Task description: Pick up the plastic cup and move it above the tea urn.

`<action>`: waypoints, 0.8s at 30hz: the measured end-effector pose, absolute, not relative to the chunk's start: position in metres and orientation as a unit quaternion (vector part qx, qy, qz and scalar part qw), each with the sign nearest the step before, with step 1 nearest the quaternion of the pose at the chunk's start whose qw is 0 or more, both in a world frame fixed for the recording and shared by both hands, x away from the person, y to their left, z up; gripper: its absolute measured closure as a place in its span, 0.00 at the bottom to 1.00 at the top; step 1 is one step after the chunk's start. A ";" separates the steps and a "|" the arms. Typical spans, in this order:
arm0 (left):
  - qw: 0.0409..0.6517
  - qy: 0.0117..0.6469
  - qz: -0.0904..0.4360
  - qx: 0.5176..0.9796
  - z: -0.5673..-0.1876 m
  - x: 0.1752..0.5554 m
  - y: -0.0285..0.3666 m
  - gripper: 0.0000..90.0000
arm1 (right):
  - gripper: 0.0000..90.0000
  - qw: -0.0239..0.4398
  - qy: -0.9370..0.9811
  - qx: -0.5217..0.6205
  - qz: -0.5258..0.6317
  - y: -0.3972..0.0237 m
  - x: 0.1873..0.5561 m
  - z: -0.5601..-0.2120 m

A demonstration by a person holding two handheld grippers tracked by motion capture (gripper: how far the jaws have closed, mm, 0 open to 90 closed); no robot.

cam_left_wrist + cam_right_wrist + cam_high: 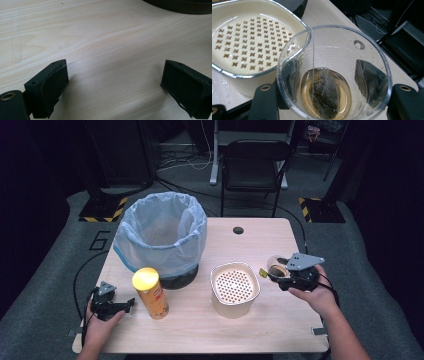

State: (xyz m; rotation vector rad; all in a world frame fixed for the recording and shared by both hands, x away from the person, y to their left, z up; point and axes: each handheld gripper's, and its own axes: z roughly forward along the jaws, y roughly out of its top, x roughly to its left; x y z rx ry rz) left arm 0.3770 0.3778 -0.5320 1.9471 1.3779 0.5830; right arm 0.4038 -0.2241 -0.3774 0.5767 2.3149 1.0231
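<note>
My right gripper (281, 273) is shut on a clear drinking glass (334, 72), held above the table at the right, just right of a cream strainer tub (234, 287). In the glass lie a wet tea bag (325, 93) and a little brown tea, and the bag's string runs up over the rim. The strainer tub (249, 42) has a perforated floor and shows behind the glass in the right gripper view. My left gripper (120, 306) rests low at the table's front left, open, with bare wood between its fingers (48, 87). It points toward a yellow-lidded chip can (149, 292).
A dark bin lined with a pale blue bag (162, 237) stands at the table's back left, its base edge (180, 5) at the top of the left gripper view. A cable hole (238, 230) sits near the far edge. Beyond the table stands a black chair (252, 167).
</note>
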 end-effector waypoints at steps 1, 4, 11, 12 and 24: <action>0.336 0.528 0.224 0.747 -0.532 0.377 0.378 0.08 | 0.41 0.270 0.859 0.214 0.380 -0.224 0.404 -0.377; 0.337 0.529 0.223 0.746 -0.532 0.377 0.378 0.08 | 0.41 0.269 0.859 0.204 0.386 -0.220 0.413 -0.373; 0.336 0.528 0.224 0.747 -0.532 0.377 0.378 0.08 | 0.41 0.266 0.857 0.178 0.404 -0.208 0.435 -0.362; 0.336 0.529 0.223 0.747 -0.532 0.377 0.378 0.08 | 0.41 0.264 0.858 0.172 0.406 -0.205 0.440 -0.361; 0.337 0.529 0.223 0.746 -0.532 0.377 0.378 0.08 | 0.41 0.260 0.864 0.151 0.405 -0.188 0.461 -0.362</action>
